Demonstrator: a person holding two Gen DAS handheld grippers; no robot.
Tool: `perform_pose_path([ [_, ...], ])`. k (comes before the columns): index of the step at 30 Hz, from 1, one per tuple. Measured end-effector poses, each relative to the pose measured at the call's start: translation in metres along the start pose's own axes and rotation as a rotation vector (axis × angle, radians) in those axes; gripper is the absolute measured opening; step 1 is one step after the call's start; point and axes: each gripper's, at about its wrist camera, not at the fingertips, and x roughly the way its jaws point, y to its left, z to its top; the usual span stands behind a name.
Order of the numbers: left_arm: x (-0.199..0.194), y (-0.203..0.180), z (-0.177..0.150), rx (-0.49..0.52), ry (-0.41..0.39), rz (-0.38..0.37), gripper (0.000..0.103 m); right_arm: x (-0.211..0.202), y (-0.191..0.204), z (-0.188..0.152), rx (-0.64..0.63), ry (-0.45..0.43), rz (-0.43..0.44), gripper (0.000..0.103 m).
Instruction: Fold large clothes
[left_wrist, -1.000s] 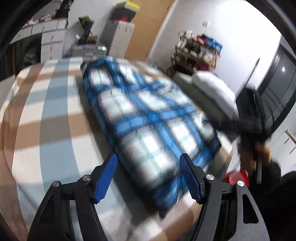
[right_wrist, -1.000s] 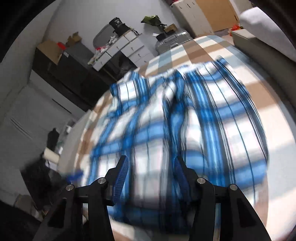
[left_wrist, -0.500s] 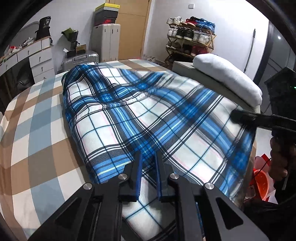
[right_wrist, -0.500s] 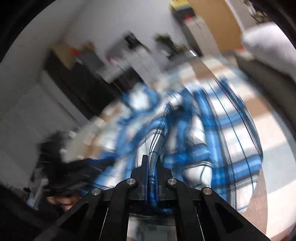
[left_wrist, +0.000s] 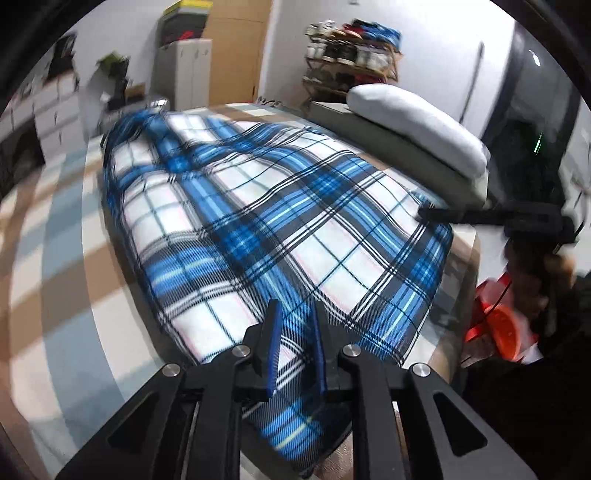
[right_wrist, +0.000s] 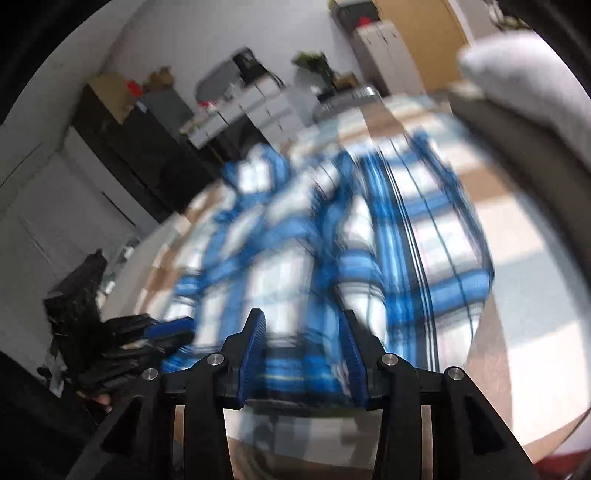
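A large blue-and-white plaid cloth (left_wrist: 277, 206) lies spread on the bed, blurred in the right wrist view (right_wrist: 369, 240). My left gripper (left_wrist: 296, 306) is shut on a fold at the cloth's near edge; it also shows as a dark shape (right_wrist: 173, 328) at the cloth's left edge. My right gripper (right_wrist: 303, 317) has its jaws opening. The cloth's edge lies between and below its blue pads (right_wrist: 255, 339), which do not press on it. From the left wrist, the right gripper (left_wrist: 428, 214) sits at the cloth's right edge, held by a hand (left_wrist: 532, 273).
The bed cover (left_wrist: 62, 240) is checked brown, blue and white. A grey pillow (left_wrist: 413, 122) lies on a ledge along the right side. A shoe rack (left_wrist: 351, 48), white drawers (left_wrist: 55, 110) and a cabinet (left_wrist: 192, 70) stand beyond. Red-orange items (left_wrist: 506, 332) sit beside the bed.
The left jaws went from wide apart to closed on the cloth's near edge. The right jaws were shut on a fold half a second ago and have since spread apart.
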Motion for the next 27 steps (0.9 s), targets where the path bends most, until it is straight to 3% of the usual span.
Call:
perform_pose_path([
  [6, -0.010, 0.000, -0.001, -0.025, -0.003, 0.004, 0.011, 0.001, -0.009, -0.003, 0.026, -0.011, 0.023, 0.042],
  [7, -0.007, 0.000, -0.002, -0.021, 0.003, 0.006, 0.011, -0.003, -0.007, 0.000, 0.027, -0.011, 0.030, 0.045],
  [8, -0.003, 0.002, -0.001, -0.027, 0.008, 0.004, 0.011, -0.007, -0.007, 0.003, 0.030, -0.022, 0.042, 0.058],
  [10, -0.002, 0.004, 0.001, -0.049, 0.006, -0.005, 0.011, -0.015, -0.009, 0.016, 0.046, -0.057, 0.061, 0.067],
  [13, -0.005, 0.008, 0.003, -0.074, 0.003, -0.013, 0.011, -0.013, -0.015, 0.035, 0.060, -0.060, 0.065, 0.067],
  [20, -0.016, 0.018, 0.002, -0.133, -0.027, -0.013, 0.011, 0.041, -0.037, 0.060, 0.128, 0.095, 0.147, 0.067],
  [27, -0.025, 0.032, 0.005, -0.208, -0.073, -0.005, 0.014, 0.051, -0.019, 0.078, 0.063, 0.090, 0.141, 0.067],
])
